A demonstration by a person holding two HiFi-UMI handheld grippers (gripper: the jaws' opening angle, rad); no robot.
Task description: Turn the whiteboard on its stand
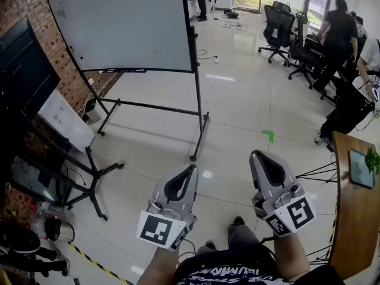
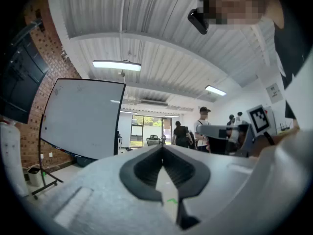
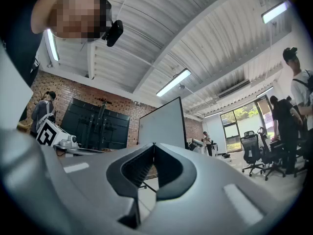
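Observation:
The whiteboard [image 1: 124, 25] stands upright on its black wheeled stand [image 1: 199, 108] at the upper left of the head view, well ahead of both grippers. It also shows as a white panel, the whiteboard [image 2: 80, 116] left of centre in the left gripper view and the whiteboard [image 3: 164, 124] at centre in the right gripper view. My left gripper [image 1: 193, 167] is held low in front of me, tips together, nothing in it. My right gripper [image 1: 254, 154] sits beside it, shut and empty too. Neither touches the board.
A dark screen on a black stand [image 1: 71, 177] is at the left by the brick wall. Office chairs [image 1: 278, 28] and people [image 1: 338, 34] are at the far right. A wooden table [image 1: 356, 218] edges the right side. Green tape [image 1: 268, 135] marks the floor.

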